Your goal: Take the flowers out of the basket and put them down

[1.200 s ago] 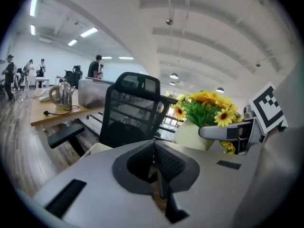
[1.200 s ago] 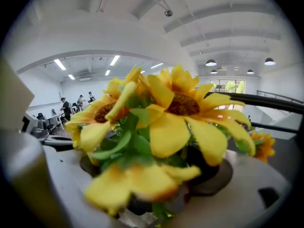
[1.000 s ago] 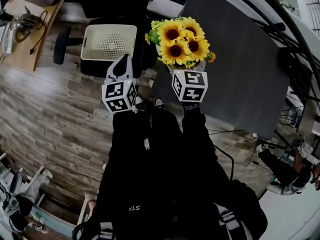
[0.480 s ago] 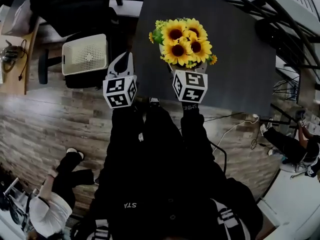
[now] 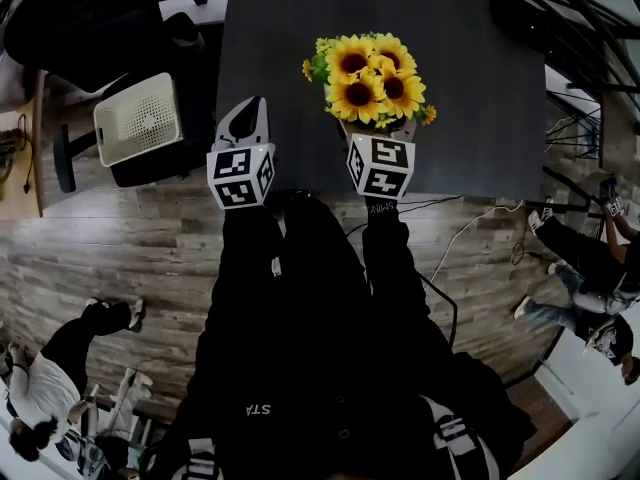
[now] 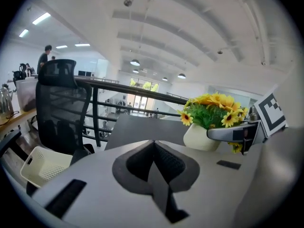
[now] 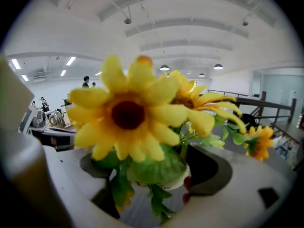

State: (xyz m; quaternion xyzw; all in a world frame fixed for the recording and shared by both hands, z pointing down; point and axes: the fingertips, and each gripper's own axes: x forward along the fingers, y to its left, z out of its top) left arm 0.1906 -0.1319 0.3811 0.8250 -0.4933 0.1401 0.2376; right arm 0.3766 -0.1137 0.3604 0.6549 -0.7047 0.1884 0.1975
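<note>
Pinching 1 pot of flowers [image 5: 367, 73] w/ right gripper [image 7: 159, 172]; left gripper [image 6: 153, 148] pressed together; 1 basket [image 5: 140, 118].

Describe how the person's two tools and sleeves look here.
The left tool and the right tool both have pale grey bodies with dark padded faces on the jaws. Each carries a white cube printed with black square markers. The person's sleeves are black, and the black top bears white stripes lower down.
</note>
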